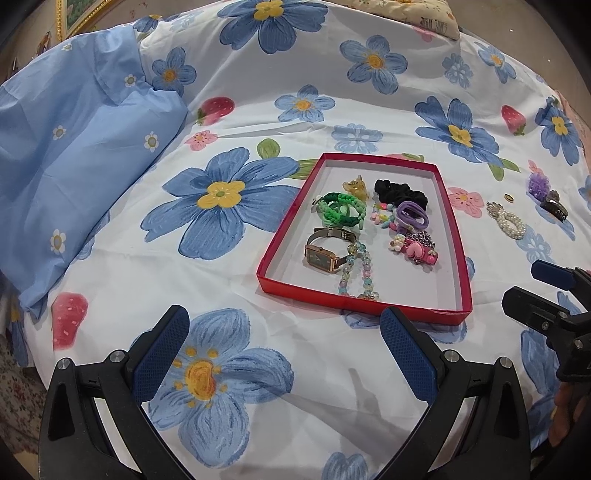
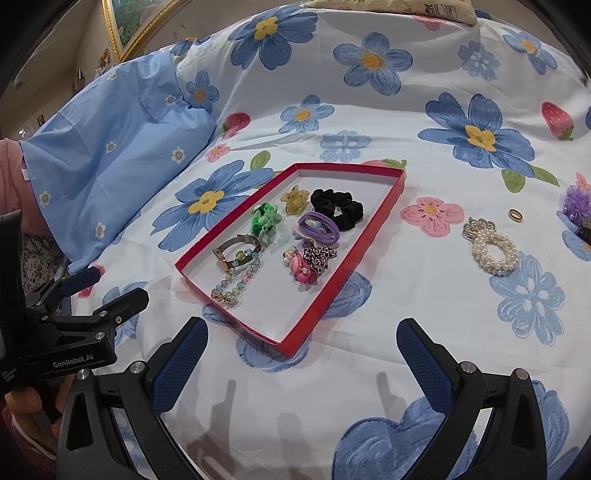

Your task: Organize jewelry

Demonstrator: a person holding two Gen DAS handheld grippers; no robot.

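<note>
A shallow red tray point(image 1: 466, 266) point(image 2: 384, 216) lies on the flowered bedsheet. It holds a watch point(image 1: 323, 254), green bracelets point(image 1: 338, 210), a black scrunchie point(image 2: 336, 208), purple hair ties point(image 2: 317, 229), a bead bracelet point(image 2: 236, 284) and pink clips point(image 1: 419, 253). To the tray's right on the sheet lie a pearl bracelet point(image 2: 493, 247) point(image 1: 511, 223), a small gold ring point(image 2: 516, 215) point(image 1: 510, 198) and a purple hair piece point(image 2: 578, 203) point(image 1: 538, 183). My left gripper point(image 1: 284, 332) hangs open in front of the tray, empty. My right gripper point(image 2: 303, 347) is open and empty too.
A light blue pillow point(image 1: 74, 155) point(image 2: 110, 155) lies at the left. A patterned cushion point(image 1: 417, 13) sits at the far edge. A dark object point(image 1: 554, 210) lies beside the purple hair piece. A hand point(image 2: 26, 406) holds the left gripper's handle.
</note>
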